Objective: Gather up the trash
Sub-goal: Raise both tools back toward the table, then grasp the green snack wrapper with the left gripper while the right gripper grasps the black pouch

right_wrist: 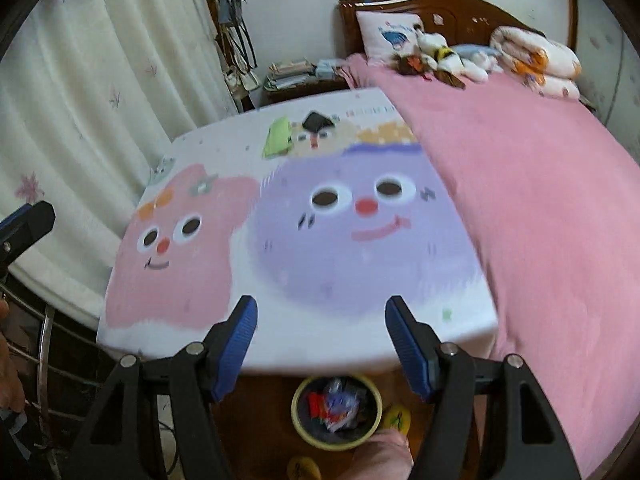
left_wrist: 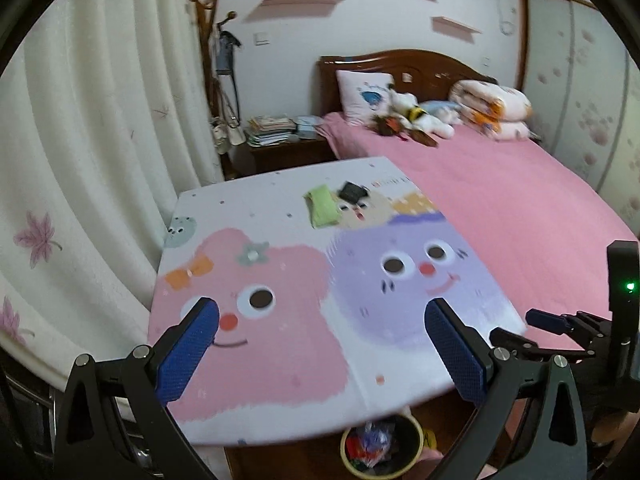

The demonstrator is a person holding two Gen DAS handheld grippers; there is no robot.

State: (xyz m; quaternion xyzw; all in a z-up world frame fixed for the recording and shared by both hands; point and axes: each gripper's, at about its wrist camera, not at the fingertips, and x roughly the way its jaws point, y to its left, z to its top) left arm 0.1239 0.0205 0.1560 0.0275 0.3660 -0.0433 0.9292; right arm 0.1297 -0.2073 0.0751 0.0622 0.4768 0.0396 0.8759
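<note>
Trash on far end of table, both grippers empty

Table (left_wrist: 280, 360) with cartoon print, a pink face and a purple face, fills both wrist views. It sits between the white curtain (left_wrist: 80, 140) and the pink bed (left_wrist: 520, 200), touching the bed's side.

Two pieces of trash lie at the table's far end, close to each other. I see a green wrapper (left_wrist: 321, 208), flat and oblong, its long axis running roughly away from me, far end leaning slightly left in the left wrist view. Just to its right is a small black wrapper (left_wrist: 352, 192), crumpled, sitting like a diamond with one corner pointing at the far edge. I cannot tell whether the two touch. Right wrist view shows the same pair, green (right_wrist: 277, 138) and black (right_wrist: 317, 122).

Trash bin (right_wrist: 336, 412), yellow rim, stands on the wooden floor below the table's near edge. It holds a heap of coloured wrappers, and its mouth faces up.

Left gripper (left_wrist: 320, 344): blue pads spread wide, nothing between them, held above the near half of the table. Right gripper (right_wrist: 322, 344): pads likewise well apart and empty, above the near edge. Both are well apart from the wrappers. Right gripper also shows at the right margin of the left view.

Frames are somewhat blurred.
</note>
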